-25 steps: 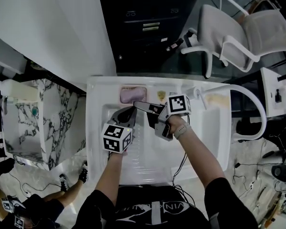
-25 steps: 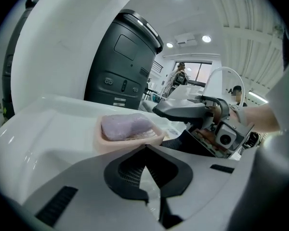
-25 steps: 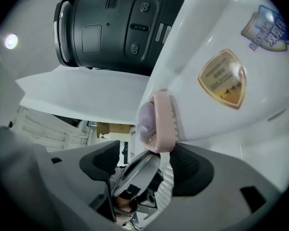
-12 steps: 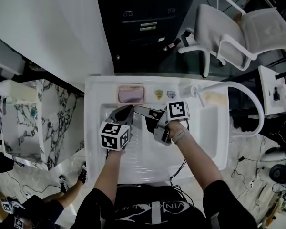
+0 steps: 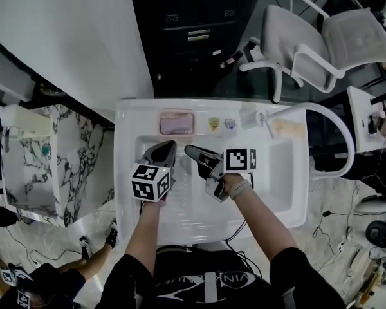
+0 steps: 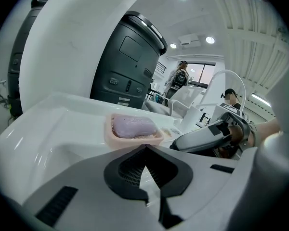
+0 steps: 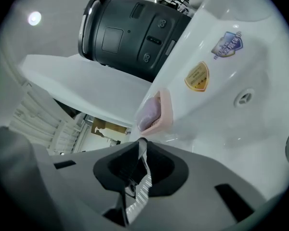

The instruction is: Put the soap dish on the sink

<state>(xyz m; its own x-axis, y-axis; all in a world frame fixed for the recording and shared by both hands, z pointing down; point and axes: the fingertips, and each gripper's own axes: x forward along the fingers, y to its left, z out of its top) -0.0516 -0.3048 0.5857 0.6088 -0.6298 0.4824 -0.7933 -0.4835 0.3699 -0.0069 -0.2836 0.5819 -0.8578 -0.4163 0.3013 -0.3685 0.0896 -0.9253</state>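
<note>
A pink soap dish [image 5: 177, 122] with a purple bar of soap in it rests on the back rim of the white sink [image 5: 128, 134]. It also appears in the left gripper view [image 6: 133, 129] and the right gripper view [image 7: 156, 112]. Both grippers hover over the basin, a short way in front of the dish and clear of it. My left gripper [image 5: 169, 145] [image 6: 144, 148] is shut and empty. My right gripper [image 5: 188, 150] [image 7: 142, 141] is closing, its tips nearly together with nothing between them.
Two small stickers [image 5: 214, 124] and a faucet [image 5: 260, 118] with a white arched hose [image 5: 347, 140] sit on the back rim, right of the dish. A black cabinet [image 5: 199, 37] and grey chair [image 5: 321, 44] stand behind the sink. A marbled block [image 5: 45, 166] stands at left.
The right gripper's jaws went from wide open to nearly together, and it drew back a little from the dish. The dish stayed on the rim. The left gripper barely moved.
</note>
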